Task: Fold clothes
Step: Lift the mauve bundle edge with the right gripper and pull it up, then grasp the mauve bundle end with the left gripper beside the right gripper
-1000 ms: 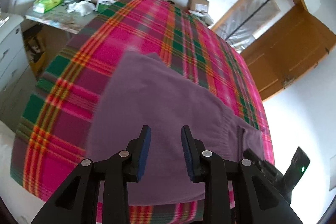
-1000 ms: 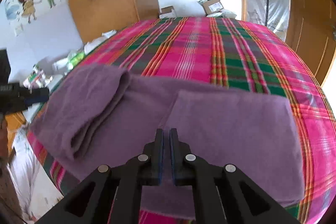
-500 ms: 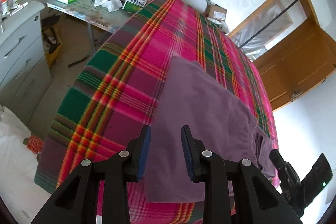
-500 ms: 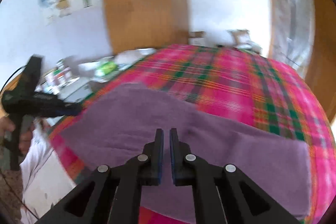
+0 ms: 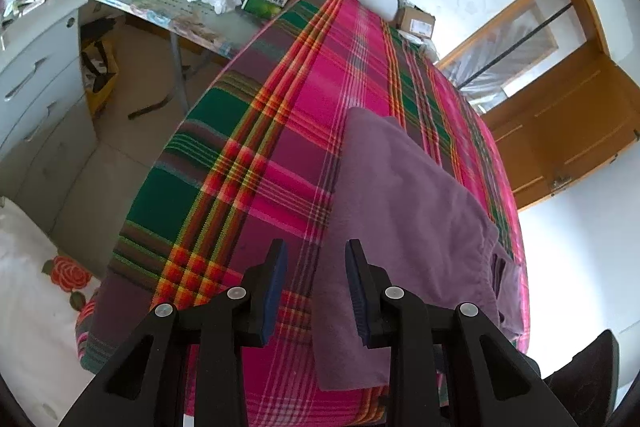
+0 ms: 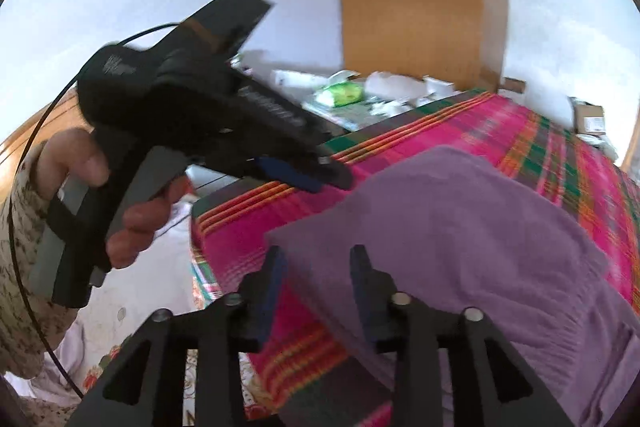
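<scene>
Swung left since a second ago, right tongs [image 6: 316, 283] are opening over the near corner of the folded purple fleece garment [image 6: 460, 227] on the pink plaid bed [image 5: 280, 147], probably not gripping it. Left tongs [image 5: 316, 287], tilted down in the person's hand [image 6: 132, 215], sit part-open, empty.

A purple garment [image 5: 404, 219] lies folded on the plaid-covered bed [image 5: 248, 163].

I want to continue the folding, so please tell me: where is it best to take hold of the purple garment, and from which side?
Probably at the near left corner of the purple garment, where its edge lies flat on the plaid bed cover. Come from the bed's near edge, one finger sliding under. The left gripper hangs open right over that edge; the right gripper is opening beside it.
</scene>
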A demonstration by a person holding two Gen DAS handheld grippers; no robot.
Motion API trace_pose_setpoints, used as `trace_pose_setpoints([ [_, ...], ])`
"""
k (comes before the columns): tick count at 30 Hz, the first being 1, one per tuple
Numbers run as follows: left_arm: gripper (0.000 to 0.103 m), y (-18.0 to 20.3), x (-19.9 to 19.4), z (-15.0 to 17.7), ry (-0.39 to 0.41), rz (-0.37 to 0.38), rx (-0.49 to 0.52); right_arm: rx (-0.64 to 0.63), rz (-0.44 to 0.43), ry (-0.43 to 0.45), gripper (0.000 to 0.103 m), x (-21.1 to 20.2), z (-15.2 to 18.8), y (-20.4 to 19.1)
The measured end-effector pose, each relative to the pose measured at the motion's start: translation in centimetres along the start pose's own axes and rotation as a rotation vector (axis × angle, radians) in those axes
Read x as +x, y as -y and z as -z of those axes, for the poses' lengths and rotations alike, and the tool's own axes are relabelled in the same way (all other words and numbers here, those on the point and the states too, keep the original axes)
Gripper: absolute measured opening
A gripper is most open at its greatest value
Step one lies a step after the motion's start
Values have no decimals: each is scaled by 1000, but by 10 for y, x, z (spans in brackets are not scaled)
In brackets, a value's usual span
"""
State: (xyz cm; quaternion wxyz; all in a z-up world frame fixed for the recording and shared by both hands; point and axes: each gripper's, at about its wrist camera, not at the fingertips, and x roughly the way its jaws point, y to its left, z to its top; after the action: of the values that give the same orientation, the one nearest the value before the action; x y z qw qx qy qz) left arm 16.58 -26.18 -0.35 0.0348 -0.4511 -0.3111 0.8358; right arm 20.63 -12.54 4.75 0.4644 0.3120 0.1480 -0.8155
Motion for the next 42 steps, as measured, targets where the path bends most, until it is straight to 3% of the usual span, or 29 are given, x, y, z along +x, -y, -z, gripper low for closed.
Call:
trace_pose_setpoints([
  [2, 31, -1, 1, -1, 2, 3, -4, -12, -8, -5, 41, 4, -1, -4],
  [16, 31, 2, 24, -18, -58, 23, 42, -92, 203, -28, 41, 35, 0, -24],
  [30, 31, 4, 48, -49, -105, 102, 26, -83, 219, -24, 27, 49, -6, -13],
  [37, 31, 19, 67, -64, -143, 124, 64, -94, 223, -12, 15, 46, -6, -9],
  [42, 31, 25, 75, -74, -168, 136, 97, -104, 227, -5, 13, 46, -7, -7],
])
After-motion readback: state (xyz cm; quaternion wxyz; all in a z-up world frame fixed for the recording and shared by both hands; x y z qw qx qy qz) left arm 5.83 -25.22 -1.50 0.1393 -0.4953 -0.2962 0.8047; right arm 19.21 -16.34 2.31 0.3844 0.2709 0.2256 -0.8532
